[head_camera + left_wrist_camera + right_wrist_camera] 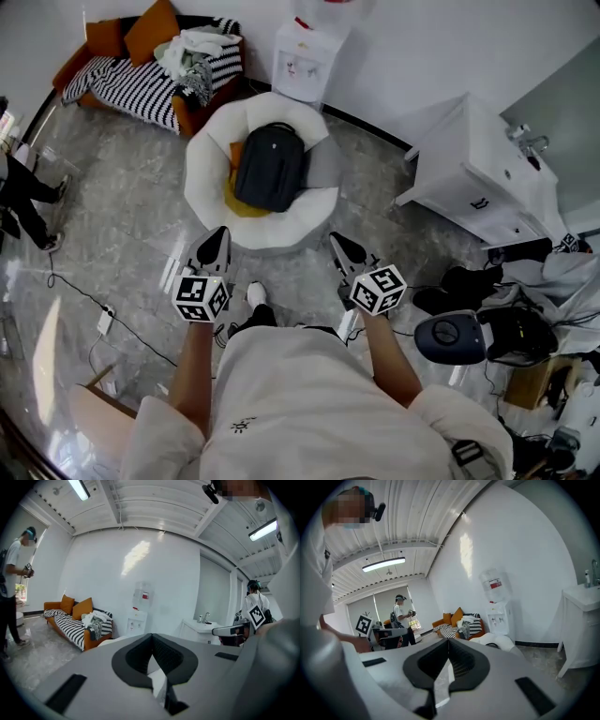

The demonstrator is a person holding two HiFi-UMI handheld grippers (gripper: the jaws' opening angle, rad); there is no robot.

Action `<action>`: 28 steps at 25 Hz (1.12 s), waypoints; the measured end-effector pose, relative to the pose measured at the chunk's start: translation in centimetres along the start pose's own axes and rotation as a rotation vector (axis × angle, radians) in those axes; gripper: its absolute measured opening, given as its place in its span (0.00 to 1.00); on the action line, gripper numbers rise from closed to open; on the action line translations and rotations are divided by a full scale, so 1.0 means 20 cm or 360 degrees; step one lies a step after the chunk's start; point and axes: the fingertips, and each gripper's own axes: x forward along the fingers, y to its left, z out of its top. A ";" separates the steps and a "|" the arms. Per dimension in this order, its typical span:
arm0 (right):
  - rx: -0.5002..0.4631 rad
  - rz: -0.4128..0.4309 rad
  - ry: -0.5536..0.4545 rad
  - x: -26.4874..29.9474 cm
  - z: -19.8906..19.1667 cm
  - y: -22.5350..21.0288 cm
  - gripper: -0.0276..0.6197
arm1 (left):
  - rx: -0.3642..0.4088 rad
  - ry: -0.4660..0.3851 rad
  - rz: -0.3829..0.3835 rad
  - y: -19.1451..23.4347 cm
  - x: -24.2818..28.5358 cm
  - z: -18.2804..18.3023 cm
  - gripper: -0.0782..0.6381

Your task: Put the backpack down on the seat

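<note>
Left gripper (pixel 219 234): the jaws are pressed together along their full length, with nothing between them. I hold it on my left, pointing toward the seat (pixel 208 187), with its tip near the seat's near rim.

Right gripper (pixel 337 240): the jaws are likewise pressed together and carry nothing. I hold it on my right, level with the left one and pointing the same way, also near the rim. The two tools are well apart from each other.

Backpack (pixel 271 164): dark, lying flat in the hollow of the round white seat, with its length running away from me. It rests partly on a yellow cushion (pixel 239 202), which shows at its near left edge. Neither gripper touches the backpack, and both are clear of it on my side of the seat.

Surroundings: the seat stands on a grey marbled floor (pixel 122 234). Beyond it, against the white wall, are an orange sofa (pixel 141 84) with a striped cover and loose clothing, and a white water dispenser (pixel 302 58). A white sink cabinet (pixel 469 178) stands to the right.
</note>
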 end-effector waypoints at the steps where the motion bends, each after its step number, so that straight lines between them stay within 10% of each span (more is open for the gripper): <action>1: -0.0008 0.0010 0.0006 -0.04 -0.01 0.00 0.08 | 0.0002 -0.0003 0.0003 -0.04 -0.02 0.00 0.13; 28: -0.0016 0.0233 -0.0052 -0.80 -0.19 0.21 0.08 | 0.0056 -0.0070 0.0144 -0.79 -0.65 -0.20 0.13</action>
